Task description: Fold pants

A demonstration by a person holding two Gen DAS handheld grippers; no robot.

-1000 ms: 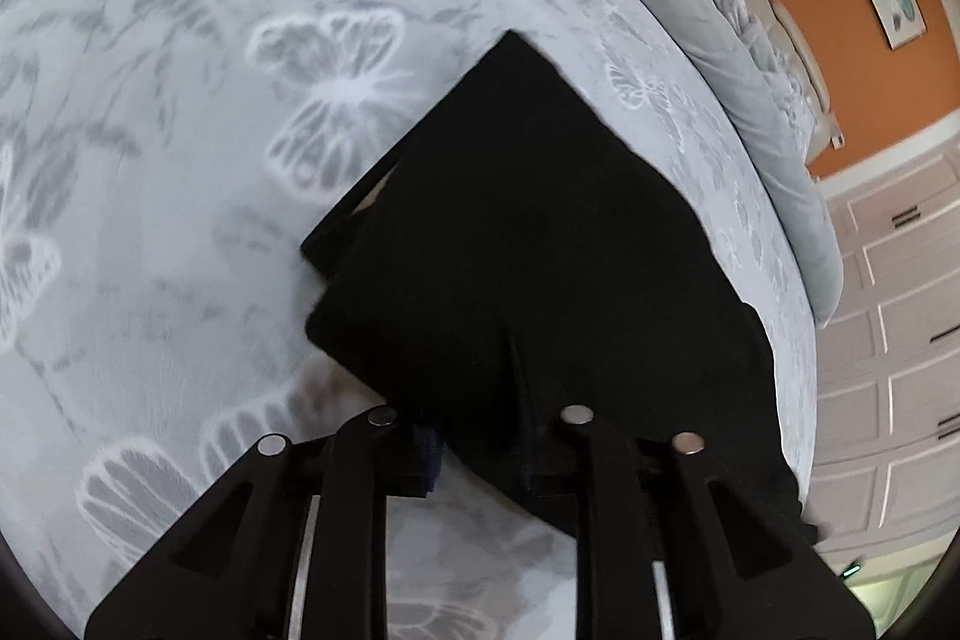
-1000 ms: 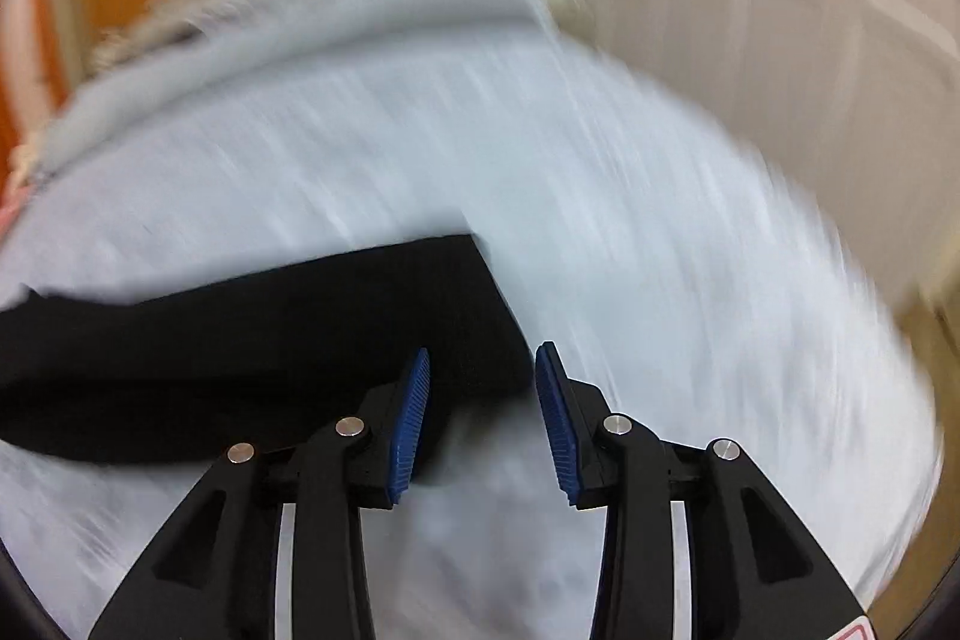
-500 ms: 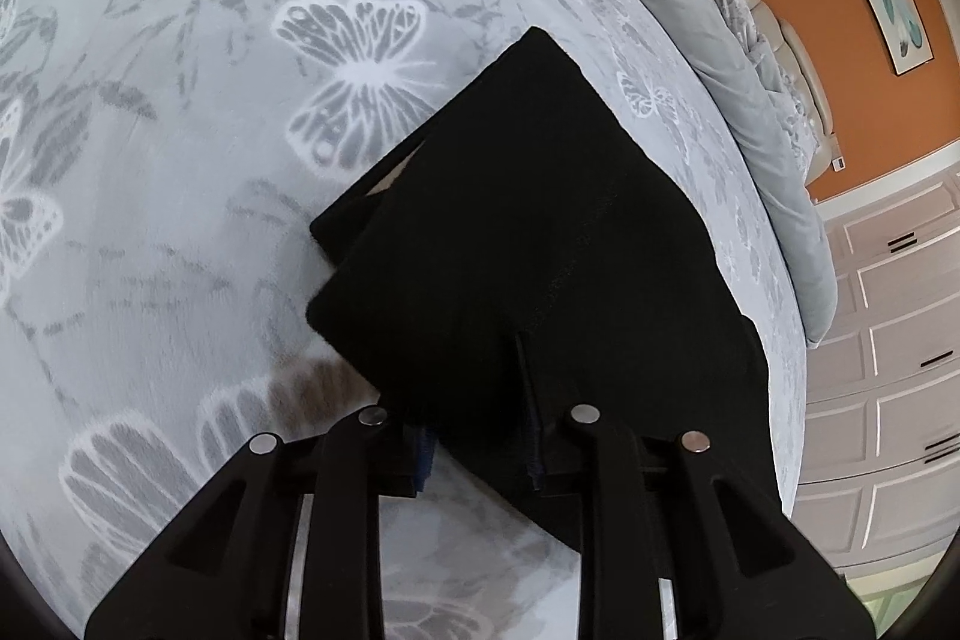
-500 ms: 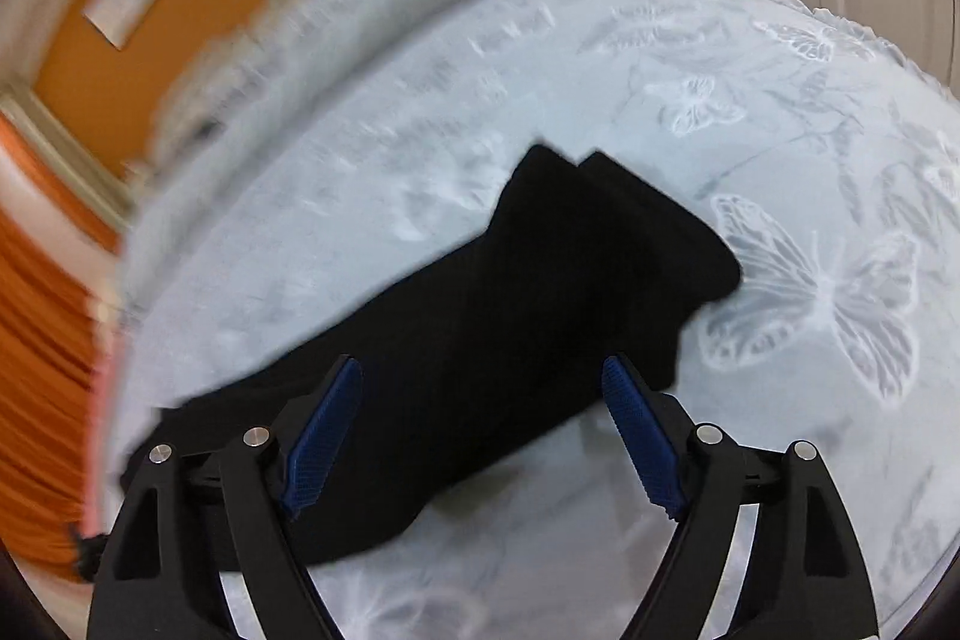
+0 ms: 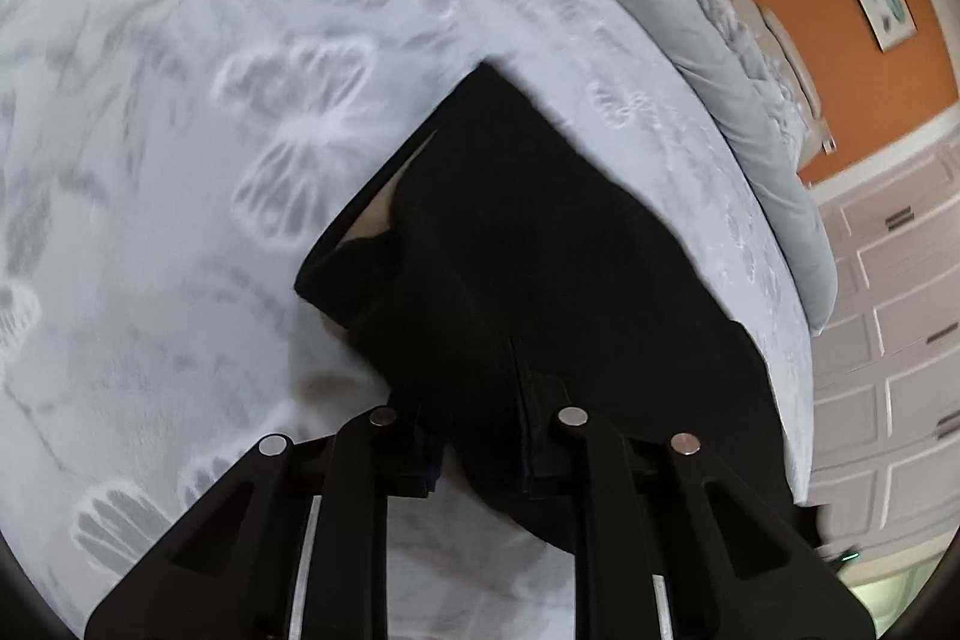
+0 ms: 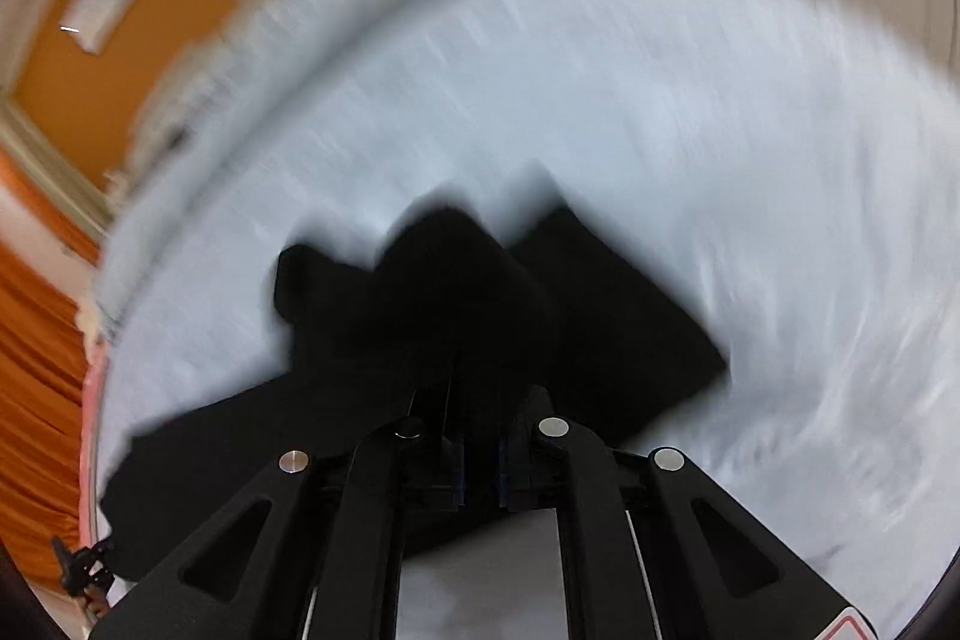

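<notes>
the black pants point(image 5: 540, 244) lie on the bed point(image 5: 180, 160), well in from its edges. the left gripper point(image 5: 480, 436) and right gripper point(image 6: 480, 454) both have jaws pinching the cloth, likely to carry one edge over evenly for a fold.
</notes>
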